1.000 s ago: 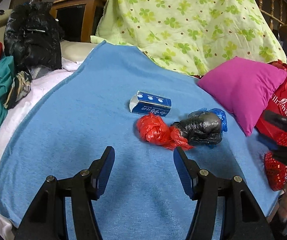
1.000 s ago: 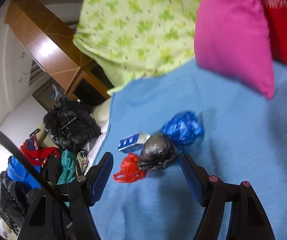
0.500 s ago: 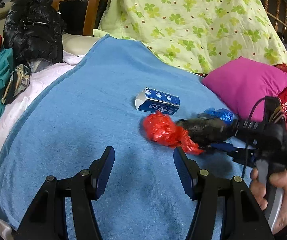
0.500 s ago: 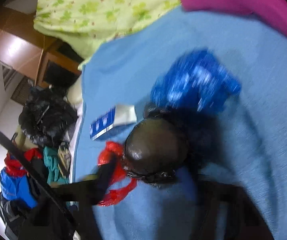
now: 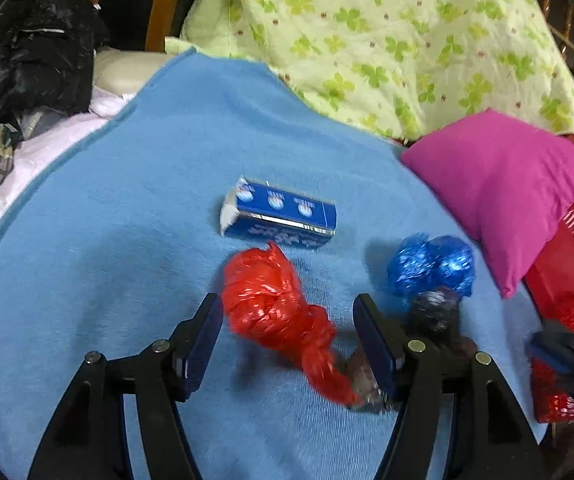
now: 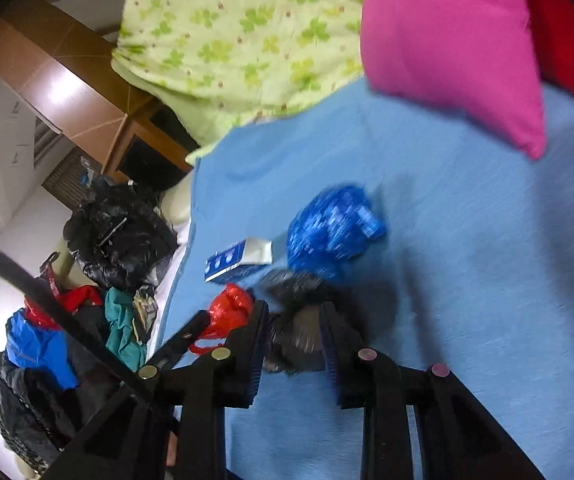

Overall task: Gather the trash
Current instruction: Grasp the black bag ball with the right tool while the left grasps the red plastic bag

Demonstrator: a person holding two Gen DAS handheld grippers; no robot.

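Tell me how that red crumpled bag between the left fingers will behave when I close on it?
The red plastic bag looks like thin crinkled film knotted into a ball, so it will probably squash and feel very light. Its loose tail trails toward the right finger and may flop. Glossy film could slip, so grip the bulky part.

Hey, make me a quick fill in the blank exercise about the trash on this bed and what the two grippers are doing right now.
1. The right gripper is clamped on the ____ bag.
2. Between the left gripper fingers lies the ____ bag.
3. The small carton lies on the ____ blanket.

Missing words: black; red; blue
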